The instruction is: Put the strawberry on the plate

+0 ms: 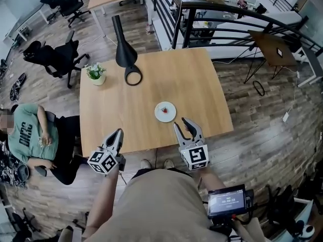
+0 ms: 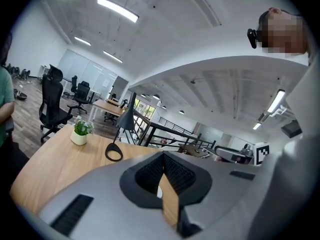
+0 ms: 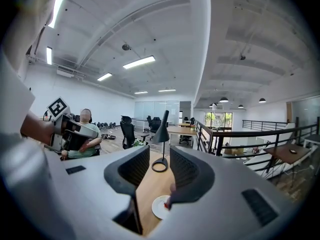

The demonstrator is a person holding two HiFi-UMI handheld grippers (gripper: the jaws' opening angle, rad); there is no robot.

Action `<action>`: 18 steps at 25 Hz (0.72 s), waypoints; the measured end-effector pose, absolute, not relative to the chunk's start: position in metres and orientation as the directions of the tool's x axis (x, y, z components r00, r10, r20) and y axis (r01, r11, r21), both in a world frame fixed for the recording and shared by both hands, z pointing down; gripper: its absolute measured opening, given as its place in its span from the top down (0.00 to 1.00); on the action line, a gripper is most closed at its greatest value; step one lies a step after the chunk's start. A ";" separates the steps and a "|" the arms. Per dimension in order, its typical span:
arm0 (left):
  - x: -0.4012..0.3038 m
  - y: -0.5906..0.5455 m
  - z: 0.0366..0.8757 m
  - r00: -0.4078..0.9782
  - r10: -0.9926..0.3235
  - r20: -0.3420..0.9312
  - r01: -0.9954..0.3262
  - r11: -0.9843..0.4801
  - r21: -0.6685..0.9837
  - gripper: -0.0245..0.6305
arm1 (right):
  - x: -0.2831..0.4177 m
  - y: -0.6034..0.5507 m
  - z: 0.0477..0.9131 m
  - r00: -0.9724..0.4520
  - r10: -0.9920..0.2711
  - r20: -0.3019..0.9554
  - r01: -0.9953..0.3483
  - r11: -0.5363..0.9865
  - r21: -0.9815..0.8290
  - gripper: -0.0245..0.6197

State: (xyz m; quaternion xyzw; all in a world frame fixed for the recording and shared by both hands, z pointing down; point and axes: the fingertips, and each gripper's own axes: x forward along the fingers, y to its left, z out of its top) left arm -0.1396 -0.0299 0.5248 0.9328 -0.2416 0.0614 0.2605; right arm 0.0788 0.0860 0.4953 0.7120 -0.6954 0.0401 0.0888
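**A:** Nearest the lens is the wearer's beige-clad torso [image 1: 156, 205]. Just beyond it are the two marker cubes, with both tools at the near edge of the table [image 1: 192, 79]. How do the tongs stand?

**B:** The left gripper [image 1: 119, 132] has its jaws together. In its own view the ribbed pads meet at the tips and nothing sits between them. The right gripper [image 1: 180, 123] has its jaws apart. Through the gap its view shows only bare wood, the black lamp [image 1: 125, 54] and the plate [image 1: 170, 115], so that gripper is empty too.

**A:** And the strawberry?

**B:** A small red thing, which is taken to be the strawberry [image 1: 163, 109], lies on the white plate a little off its middle. The plate sits on the table just ahead of the right gripper, and neither tool touches it. The right gripper view agrees, with the red showing on the plate at the edge of the right jaw.

**A:** So which step is this?

**B:** By the look of it, the placing is done. The fruit is on the plate, and both tools are empty and clear of it. The potted plant [image 1: 96, 73] and the lamp stand well apart at the far left of the table and play no part.

**A:** What does the next move call for?

**B:** Very little, most likely. The person needs only to keep both tools off the plate so that it isn't nudged. If the strawberry did need re-seating, the right gripper is the nearer one, and its jaws are already wide enough. It would have to close gently, because the fruit is soft.

**A:** Anyone in the way?

**B:** No. A seated person [image 1: 30, 135] is off to the left, away from the table.
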 end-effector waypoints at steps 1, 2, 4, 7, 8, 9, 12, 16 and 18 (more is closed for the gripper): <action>-0.136 -0.027 0.525 0.876 -0.417 0.242 -0.482 -0.748 0.456 0.96 | 0.082 0.087 0.496 0.026 -0.983 0.182 -0.998 -0.014 0.067 0.76; -0.132 -0.025 0.525 0.877 -0.416 0.243 -0.481 -0.749 0.456 0.96 | 0.085 0.088 0.497 0.022 -0.983 0.184 -0.998 -0.010 0.064 0.76; -0.124 -0.020 0.525 0.878 -0.413 0.243 -0.479 -0.749 0.458 0.96 | 0.090 0.089 0.499 0.017 -0.981 0.194 -0.998 -0.004 0.069 0.76; -0.115 -0.011 0.524 0.880 -0.408 0.245 -0.476 -0.747 0.465 0.96 | 0.095 0.093 0.511 0.019 -0.965 0.261 -0.993 0.012 0.114 0.79; -0.114 -0.008 0.524 0.880 -0.406 0.246 -0.474 -0.747 0.466 0.96 | 0.095 0.094 0.514 0.015 -0.961 0.275 -0.992 0.020 0.123 0.79; -0.112 -0.006 0.524 0.881 -0.403 0.246 -0.473 -0.748 0.466 0.96 | 0.094 0.094 0.515 0.009 -0.960 0.279 -0.992 0.027 0.125 0.81; -0.107 -0.004 0.525 0.884 -0.396 0.247 -0.467 -0.752 0.465 0.96 | 0.091 0.093 0.514 -0.016 -0.964 0.266 -0.991 0.051 0.125 0.83; -0.104 0.000 0.527 0.890 -0.380 0.250 -0.455 -0.758 0.467 0.96 | 0.084 0.092 0.514 -0.035 -0.967 0.253 -0.990 0.069 0.124 0.83; -0.103 -0.001 0.525 0.893 -0.375 0.248 -0.450 -0.763 0.464 0.96 | 0.082 0.090 0.514 -0.036 -0.968 0.250 -0.990 0.069 0.126 0.83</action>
